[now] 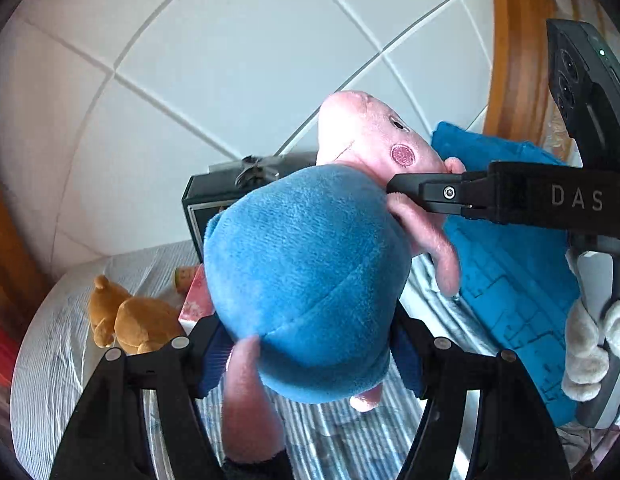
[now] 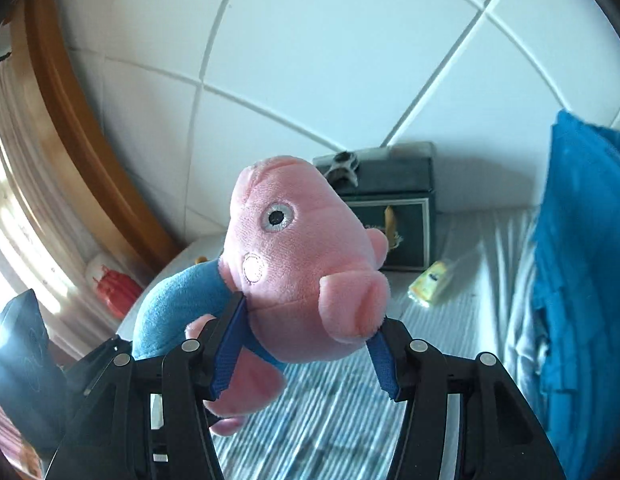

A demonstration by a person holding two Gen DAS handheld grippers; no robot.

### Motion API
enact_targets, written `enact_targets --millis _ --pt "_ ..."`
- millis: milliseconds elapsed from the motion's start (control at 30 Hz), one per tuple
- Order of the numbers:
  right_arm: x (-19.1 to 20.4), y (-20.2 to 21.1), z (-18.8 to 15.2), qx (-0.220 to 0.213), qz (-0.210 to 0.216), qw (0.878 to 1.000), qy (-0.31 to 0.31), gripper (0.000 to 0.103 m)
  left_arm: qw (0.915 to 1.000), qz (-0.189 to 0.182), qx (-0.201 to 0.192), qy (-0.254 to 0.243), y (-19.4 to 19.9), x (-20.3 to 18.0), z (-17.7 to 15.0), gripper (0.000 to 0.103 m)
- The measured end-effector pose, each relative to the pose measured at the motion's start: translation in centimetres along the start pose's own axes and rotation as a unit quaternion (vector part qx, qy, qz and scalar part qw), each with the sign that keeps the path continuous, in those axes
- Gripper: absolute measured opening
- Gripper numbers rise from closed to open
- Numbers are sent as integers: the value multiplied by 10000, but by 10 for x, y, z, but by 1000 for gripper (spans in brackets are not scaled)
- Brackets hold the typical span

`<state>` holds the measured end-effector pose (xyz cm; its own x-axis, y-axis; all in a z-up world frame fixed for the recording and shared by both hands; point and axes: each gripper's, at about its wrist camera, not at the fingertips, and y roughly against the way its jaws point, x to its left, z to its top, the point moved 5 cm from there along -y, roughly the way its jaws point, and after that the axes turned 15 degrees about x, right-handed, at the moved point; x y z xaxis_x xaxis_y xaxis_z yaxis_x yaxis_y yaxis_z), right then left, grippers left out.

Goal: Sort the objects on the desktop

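In the left wrist view, we hold the plush pig [image 1: 310, 280] above the striped cloth [image 1: 62, 352]: our left gripper [image 1: 310, 356] is clamped on its soft, rounded blue body, while a brown bear [image 1: 130, 320] below and left of the pig awaits sorting. In the right wrist view, our right gripper [image 2: 306, 356] is clamped under the pig's fuzzy pink head, and a yellow packet [image 2: 429, 282] right of the pig also remains, so we judge the task early.
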<state>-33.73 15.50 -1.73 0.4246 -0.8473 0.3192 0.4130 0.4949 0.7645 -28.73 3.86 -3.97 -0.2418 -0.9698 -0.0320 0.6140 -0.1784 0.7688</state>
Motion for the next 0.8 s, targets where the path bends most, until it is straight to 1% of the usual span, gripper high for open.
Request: enact_targets --millis 67,133,167,200,233,267,300,333,400,433,533,567,633,667,733,800 --pt "-1 39 -11 -222 -194 9995 -70 56 9996 -119 -168 -191 19 -21 7 68" --pt "-4 76 -22 -433 -412 9980 -183 54 9985 -215 -331 -388 43 -44 7 68" --pt "-6 97 -29 -534 -542 9968 -248 43 9977 -262 -410 -480 51 -55 11 68" --pt "-9 110 -36 -590 -582 9962 -278 33 9968 -311 -480 -563 58 -66 14 68" --pt "-13 127 -44 -649 -615 9954 -337 33 9956 -436 -523 -646 65 -79 18 68" --pt "-17 140 -52 -680 -701 9944 -394 32 9937 -652 -548 -726 74 -96 20 68" --pt "-24 156 -60 -752 -839 9924 -499 27 9917 -825 -578 -797 80 -110 24 68" --pt "-31 168 -66 -837 -913 9905 -593 25 9898 -934 -616 -884 85 -126 29 68" --pt "-50 200 -82 -1019 -1044 9857 -841 23 9857 -1113 -690 -1061 93 -168 37 65" --pt "-59 217 -89 -1094 -1108 9833 -941 23 9848 -1136 -691 -1113 98 -190 40 65" --pt "-84 261 -107 -1231 -1447 9758 -1079 23 9817 -1338 -680 -1174 116 -233 40 65" --pt "-96 274 -112 -1244 -1554 9731 -1162 24 9825 -1248 -690 -1197 121 -262 38 65" --pt "-121 295 -125 -1146 -1820 9678 -1308 27 9855 -927 -650 -1266 119 -285 32 66" --pt "-133 300 -134 -1075 -1930 9653 -1395 32 9872 -775 -600 -1255 114 -289 26 68" --pt "-143 304 -152 -1020 -1953 9655 -1387 44 9914 -457 -551 -1096 103 -284 11 83" --pt "-142 297 -165 -953 -1777 9714 -1252 65 9946 -211 -501 -885 89 -257 -11 91"
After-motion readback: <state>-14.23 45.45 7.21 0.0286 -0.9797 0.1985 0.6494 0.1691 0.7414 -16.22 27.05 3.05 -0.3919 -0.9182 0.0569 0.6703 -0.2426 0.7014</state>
